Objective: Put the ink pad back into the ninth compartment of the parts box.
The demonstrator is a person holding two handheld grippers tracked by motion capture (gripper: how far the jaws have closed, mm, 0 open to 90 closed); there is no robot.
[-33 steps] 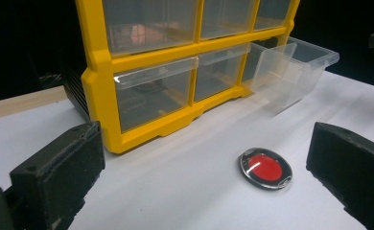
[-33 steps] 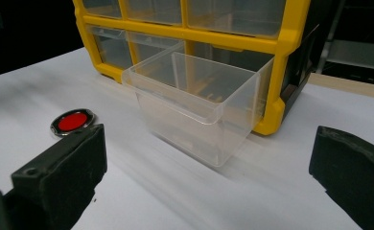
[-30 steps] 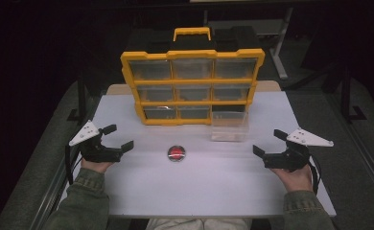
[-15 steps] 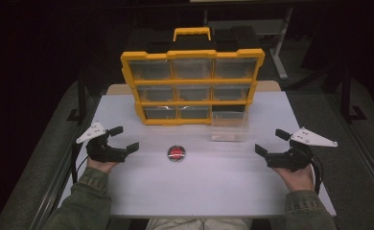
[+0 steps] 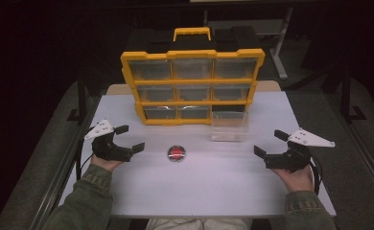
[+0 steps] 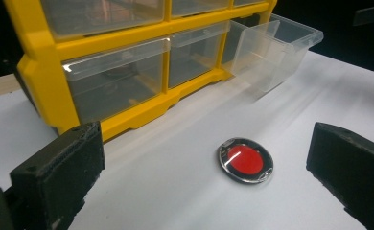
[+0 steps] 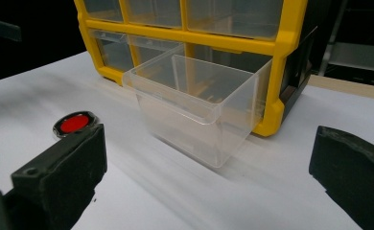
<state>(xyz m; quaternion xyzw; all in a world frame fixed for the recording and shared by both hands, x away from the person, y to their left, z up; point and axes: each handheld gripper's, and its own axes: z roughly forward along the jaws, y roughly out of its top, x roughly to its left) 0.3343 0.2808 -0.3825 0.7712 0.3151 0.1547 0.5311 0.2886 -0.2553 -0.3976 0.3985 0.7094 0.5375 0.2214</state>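
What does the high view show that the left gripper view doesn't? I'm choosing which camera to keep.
High view alone: the organizer's yellow handle, the right gripper with open jaws, and both forearms. Left gripper view alone: a close look at the left gripper, its jaws wide apart around the red disc. Both: the yellow organizer, the clear drawer pulled out, the disc and the white table.

Clear drawer pulled out at frame centre, yellow organizer across the top, red disc at left, white desk, black jaws wide apart at the bottom corners
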